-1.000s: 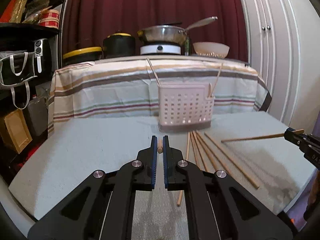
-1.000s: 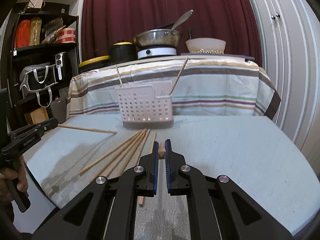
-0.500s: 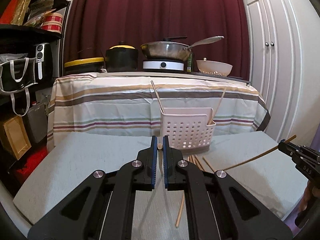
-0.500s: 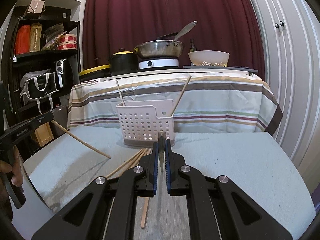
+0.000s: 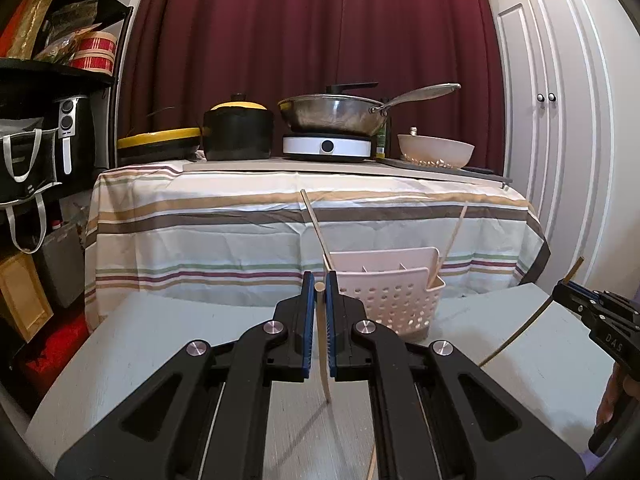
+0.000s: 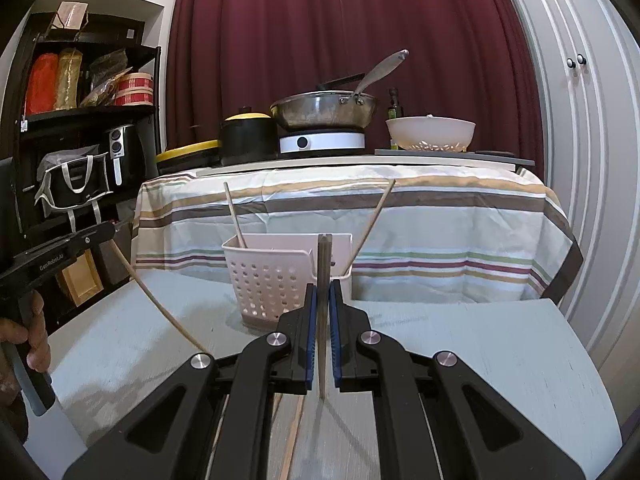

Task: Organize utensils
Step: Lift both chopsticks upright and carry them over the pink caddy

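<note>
A white perforated utensil basket (image 5: 394,300) stands on the grey table (image 5: 160,344), with two wooden chopsticks leaning in it. It also shows in the right wrist view (image 6: 272,280). My left gripper (image 5: 319,300) is shut on a wooden chopstick (image 5: 323,356), held near upright above the table, just left of the basket. My right gripper (image 6: 322,304) is shut on another wooden chopstick (image 6: 322,320), held near upright in front of the basket. Loose chopsticks (image 6: 294,440) lie on the table below my right gripper.
Behind the table a striped cloth (image 5: 240,220) covers a counter with a black pot (image 5: 238,132), a wok on a hotplate (image 5: 332,116) and a white bowl (image 5: 436,150). Dark shelves (image 5: 40,120) stand at the left, white cabinet doors (image 5: 560,140) at the right.
Both grippers have risen from the table, each tilting its chopstick from near flat to near upright. The view has lifted, so the loose chopsticks have dropped low in the frames.
</note>
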